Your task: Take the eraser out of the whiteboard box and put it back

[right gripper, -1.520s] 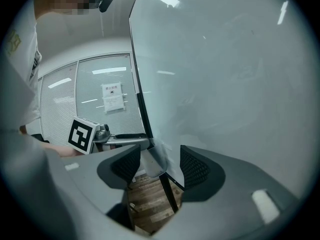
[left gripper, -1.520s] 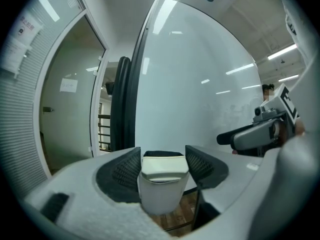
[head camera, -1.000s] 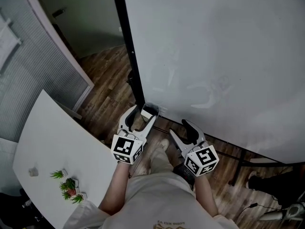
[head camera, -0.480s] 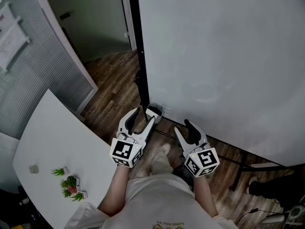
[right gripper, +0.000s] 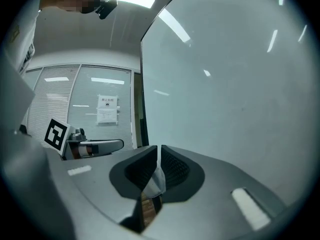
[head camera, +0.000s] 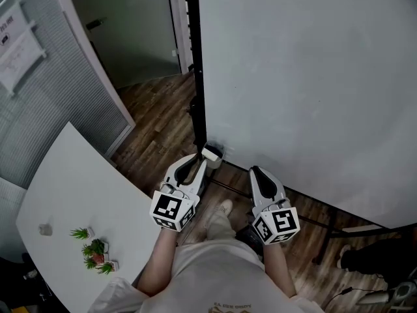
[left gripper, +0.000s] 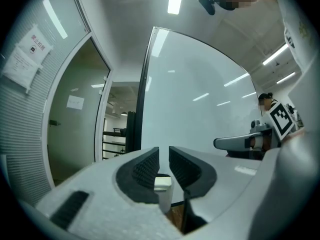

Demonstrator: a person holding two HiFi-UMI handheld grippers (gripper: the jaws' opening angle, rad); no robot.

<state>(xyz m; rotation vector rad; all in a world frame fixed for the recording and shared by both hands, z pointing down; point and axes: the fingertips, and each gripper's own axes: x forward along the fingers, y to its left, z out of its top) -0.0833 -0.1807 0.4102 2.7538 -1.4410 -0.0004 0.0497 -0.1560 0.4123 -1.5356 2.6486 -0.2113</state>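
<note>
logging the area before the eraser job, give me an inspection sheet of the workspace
surface: white table, lower left
job's things: small white box by the whiteboard's lower left corner; eraser not made out
clutter: small green plants and a small grey thing on the table
grippers: left gripper and right gripper have just been closing; left jaws a slim gap apart, right jaws together, both empty
cables: thin cable on the floor, lower right
surroundings: wood floor, slatted blinds at left
</note>
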